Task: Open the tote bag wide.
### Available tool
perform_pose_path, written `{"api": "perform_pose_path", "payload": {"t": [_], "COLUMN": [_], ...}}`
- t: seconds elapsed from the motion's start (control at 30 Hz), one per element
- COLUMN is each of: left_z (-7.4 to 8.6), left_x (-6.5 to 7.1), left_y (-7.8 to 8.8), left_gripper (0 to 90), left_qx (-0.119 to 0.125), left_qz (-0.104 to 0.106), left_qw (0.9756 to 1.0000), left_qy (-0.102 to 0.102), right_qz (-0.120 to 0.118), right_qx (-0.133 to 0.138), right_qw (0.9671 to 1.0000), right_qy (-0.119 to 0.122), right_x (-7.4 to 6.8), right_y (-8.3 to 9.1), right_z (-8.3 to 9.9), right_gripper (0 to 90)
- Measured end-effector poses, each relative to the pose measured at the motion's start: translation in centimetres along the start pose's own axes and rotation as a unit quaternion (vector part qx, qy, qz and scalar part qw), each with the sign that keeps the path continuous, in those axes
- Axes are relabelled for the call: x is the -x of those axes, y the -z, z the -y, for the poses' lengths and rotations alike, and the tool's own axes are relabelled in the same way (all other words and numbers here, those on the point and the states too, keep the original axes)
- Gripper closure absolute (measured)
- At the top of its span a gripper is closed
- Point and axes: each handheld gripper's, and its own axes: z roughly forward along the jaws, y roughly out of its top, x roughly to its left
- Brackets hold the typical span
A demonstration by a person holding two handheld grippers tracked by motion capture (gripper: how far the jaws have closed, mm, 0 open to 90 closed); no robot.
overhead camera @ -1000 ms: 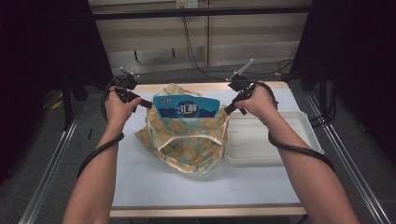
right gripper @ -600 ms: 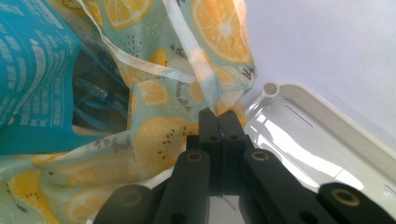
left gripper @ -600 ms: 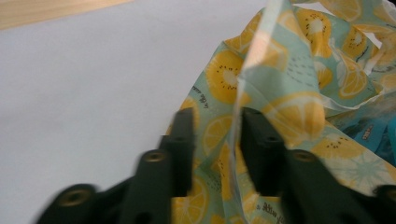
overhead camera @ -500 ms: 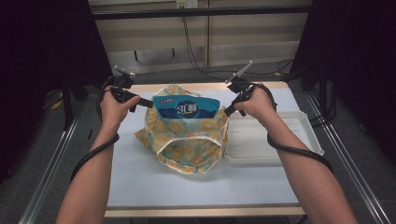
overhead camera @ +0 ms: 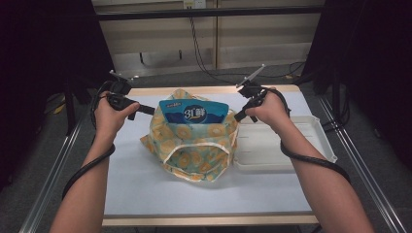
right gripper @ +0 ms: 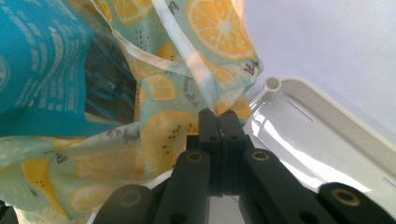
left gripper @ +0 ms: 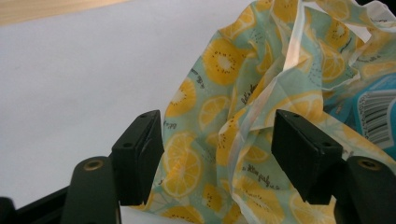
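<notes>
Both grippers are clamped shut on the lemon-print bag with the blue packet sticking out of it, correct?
Not quite. The right gripper is shut on the lemon-print bag, but the left gripper view shows the left gripper open, its jaws apart around the fabric. The blue packet does stick out.

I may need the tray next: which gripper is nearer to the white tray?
Right. The right gripper sits at the lemon-print bag's edge, right beside the white tray. The left gripper is on the bag's far side, away from the tray.
</notes>
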Motion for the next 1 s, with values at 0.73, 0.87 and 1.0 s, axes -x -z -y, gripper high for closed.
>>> {"api": "perform_pose_path", "payload": {"t": [0.73, 0.87, 1.0], "left_z": [1.0, 0.4, -0.2], "left_x": [0.1, -0.5, -1.4], "left_y": [-3.3, -3.2, -3.3], "left_gripper": [86.8, 90.0, 90.0], "left_qx": [-0.003, -0.009, -0.01], "left_qz": [0.063, 0.053, 0.037], "left_qw": [0.998, 0.9985, 0.9992], "left_qy": [-0.004, 0.002, 0.013], "right_qz": [-0.009, -0.009, -0.011], "right_qx": [-0.003, -0.004, -0.006], "right_qw": [0.9999, 0.9999, 0.9999], "right_qy": [-0.003, -0.006, -0.007], "right_x": [0.5, 0.8, 1.0], "right_y": [-0.7, -0.9, -1.1], "right_z": [0.3, 0.2, 0.2], "right_gripper": [90.0, 90.0, 90.0]}}
